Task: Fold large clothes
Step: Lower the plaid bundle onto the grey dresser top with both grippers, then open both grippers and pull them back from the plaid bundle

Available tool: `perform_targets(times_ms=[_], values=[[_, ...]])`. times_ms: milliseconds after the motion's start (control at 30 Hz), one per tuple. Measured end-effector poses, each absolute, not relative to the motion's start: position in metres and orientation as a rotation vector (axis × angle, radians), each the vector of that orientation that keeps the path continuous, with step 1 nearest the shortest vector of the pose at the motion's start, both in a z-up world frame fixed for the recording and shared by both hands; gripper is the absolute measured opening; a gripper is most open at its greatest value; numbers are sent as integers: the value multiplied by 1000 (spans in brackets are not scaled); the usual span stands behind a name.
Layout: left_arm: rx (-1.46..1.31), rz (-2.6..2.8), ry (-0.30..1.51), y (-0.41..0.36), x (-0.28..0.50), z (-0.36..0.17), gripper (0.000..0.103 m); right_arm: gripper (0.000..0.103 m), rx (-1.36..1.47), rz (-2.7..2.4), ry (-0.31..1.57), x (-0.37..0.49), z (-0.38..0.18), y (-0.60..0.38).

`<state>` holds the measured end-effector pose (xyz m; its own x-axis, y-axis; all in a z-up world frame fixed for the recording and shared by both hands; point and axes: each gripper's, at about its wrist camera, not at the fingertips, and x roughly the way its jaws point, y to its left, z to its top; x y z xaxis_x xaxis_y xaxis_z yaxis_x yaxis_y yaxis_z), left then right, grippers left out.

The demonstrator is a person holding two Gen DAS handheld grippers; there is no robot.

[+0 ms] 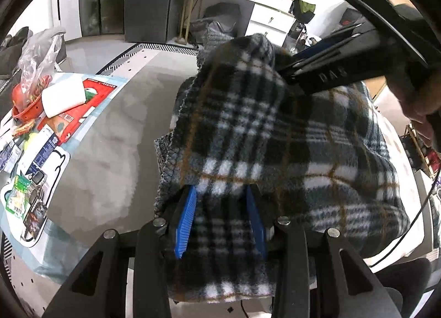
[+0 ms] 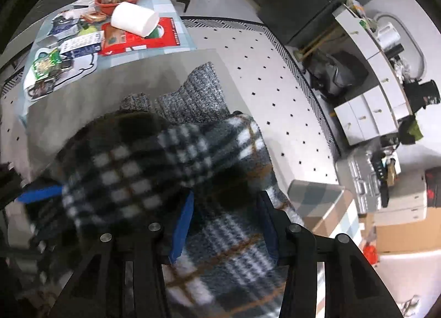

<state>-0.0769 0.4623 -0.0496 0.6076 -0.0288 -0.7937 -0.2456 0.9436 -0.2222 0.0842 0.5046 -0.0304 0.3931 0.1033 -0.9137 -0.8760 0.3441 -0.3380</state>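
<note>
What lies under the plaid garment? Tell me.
A grey knitted garment sticks out from beneath the plaid garment, lying on the table. How far the knit reaches underneath is hidden by the plaid cloth.

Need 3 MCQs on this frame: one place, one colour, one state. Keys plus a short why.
1. Where does the grey knit garment lie?
A. hanging off a chair
B. on the table, partly under the plaid garment
C. on the red packet

2. What colour are the claw pads?
A. blue
B. yellow
C. white

3. What is the left claw doing?
A. open over bare table
B. shut on the plastic bag
C. clamped on plaid cloth

Key:
1 B, the plaid overlaps its near edge.
2 A, blue strips line each finger.
3 C, cloth fills the gap between its pads.
</note>
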Motion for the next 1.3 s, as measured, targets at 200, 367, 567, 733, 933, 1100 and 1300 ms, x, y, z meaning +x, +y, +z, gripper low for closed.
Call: perform_targets(times_ms=[200,367,567,733,933,1100,1300], values=[[-387,95,921,470,-79,-43,32,49,-770,860,966,97,-8,481],[-372,169,890,460,-93,-14,32,69,-358,1032,872,85,51,413],[-392,220,763,432,-131,31,39,79,-246,1073,723,29,80,317],[-338,302,652,393,-164,54,66,91,-119,1061,654,-14,74,233],[-280,356,560,351,-189,59,83,103,-58,1037,481,-58,65,163],[-216,424,439,318,-216,68,102,103,-11,1038,485,-91,54,143],[-127,476,348,291,-226,74,102,103,79,979,429,-122,48,106]])
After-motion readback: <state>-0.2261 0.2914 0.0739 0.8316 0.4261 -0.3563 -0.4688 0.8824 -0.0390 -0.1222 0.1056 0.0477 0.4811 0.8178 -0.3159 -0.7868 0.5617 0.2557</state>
